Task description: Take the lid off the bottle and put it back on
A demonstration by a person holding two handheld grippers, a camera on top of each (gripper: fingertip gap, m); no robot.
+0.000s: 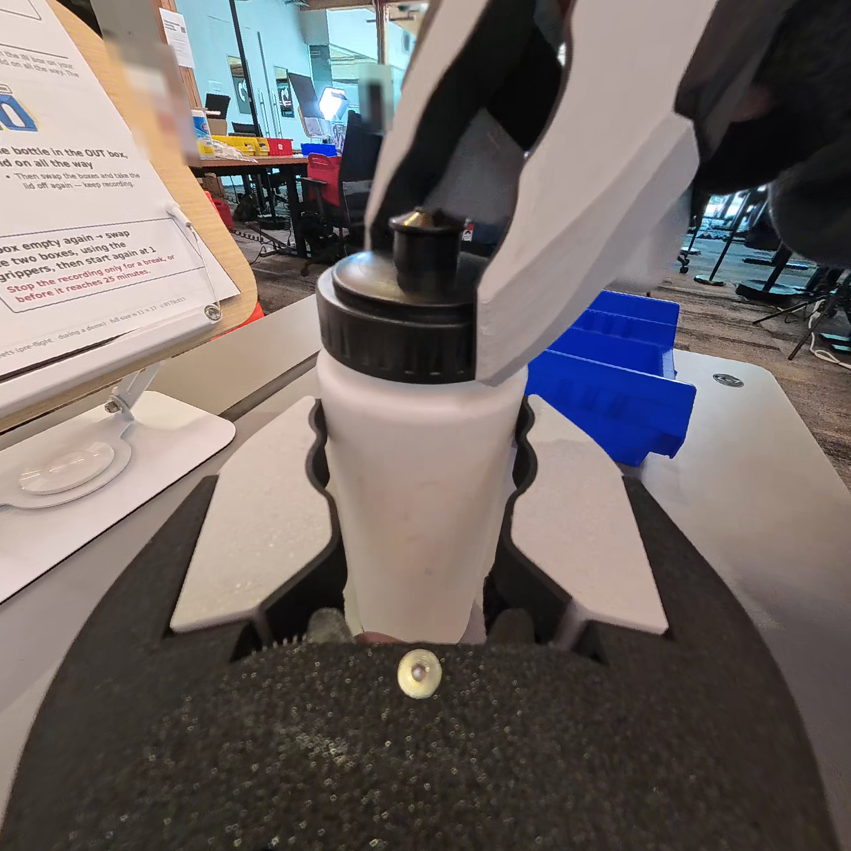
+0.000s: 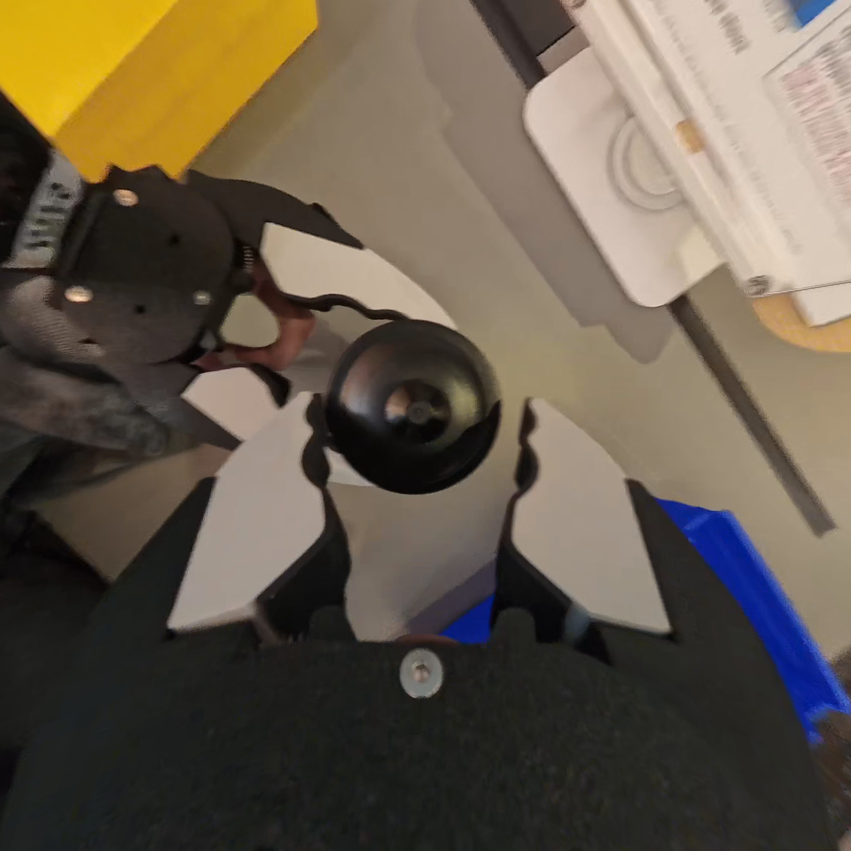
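A: Pale grey tabletop [image 1: 737, 529], open workshop behind; blue bin [image 1: 612, 382] at right of the left wrist view, yellow bin [image 2: 152, 78] upper left of the right wrist view.

B: Risk?

A: The right gripper [image 2: 416, 442] stands spread, only 1 finger near the black lid [image 2: 412, 407]. Closing off-centre could slip on the ribs or tip the white bottle [image 1: 414, 497].

B: Bottle's place?

A: Centre frame, upright, clamped between the left gripper [image 1: 419, 442]'s 2 fingers; lid on top.
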